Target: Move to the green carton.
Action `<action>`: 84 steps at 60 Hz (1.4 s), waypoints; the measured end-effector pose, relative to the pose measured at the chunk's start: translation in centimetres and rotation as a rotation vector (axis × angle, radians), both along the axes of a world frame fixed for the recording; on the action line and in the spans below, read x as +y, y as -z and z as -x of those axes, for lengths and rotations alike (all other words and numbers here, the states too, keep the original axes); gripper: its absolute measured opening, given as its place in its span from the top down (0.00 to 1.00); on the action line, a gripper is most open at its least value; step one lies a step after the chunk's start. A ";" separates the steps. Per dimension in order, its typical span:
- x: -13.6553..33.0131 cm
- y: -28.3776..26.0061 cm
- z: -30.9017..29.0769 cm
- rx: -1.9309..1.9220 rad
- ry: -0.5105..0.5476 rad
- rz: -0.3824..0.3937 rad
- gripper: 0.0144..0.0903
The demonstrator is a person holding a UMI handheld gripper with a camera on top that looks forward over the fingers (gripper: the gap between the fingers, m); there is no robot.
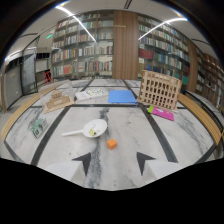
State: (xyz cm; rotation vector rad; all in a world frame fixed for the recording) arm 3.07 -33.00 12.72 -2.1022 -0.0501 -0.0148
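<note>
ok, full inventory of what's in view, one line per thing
table: 1, white marble with dark stripes, under everything
ladle: 1, white, just ahead of the fingers, handle to the left
cube: 1, orange, just ahead of the fingers, right of the ladle
folder: 1, blue, flat at the far middle
crate: 1, light wood lattice, right of the folder
flat item: 1, pink with a green end, in front of the crate
wooden model: 1, tan, far left
green carton: 1, green and white, left edge, lying flat
bookshelves: several, behind the table
fingers: 2, dark tips, open, nothing between them
</note>
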 end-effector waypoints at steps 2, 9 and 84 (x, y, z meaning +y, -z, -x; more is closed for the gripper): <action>0.0 -0.1 -0.1 -0.002 0.004 -0.002 0.06; -0.2 -0.5 0.0 -0.001 0.018 -0.008 0.06; 1.4 4.6 36.7 -0.019 -0.134 0.062 0.06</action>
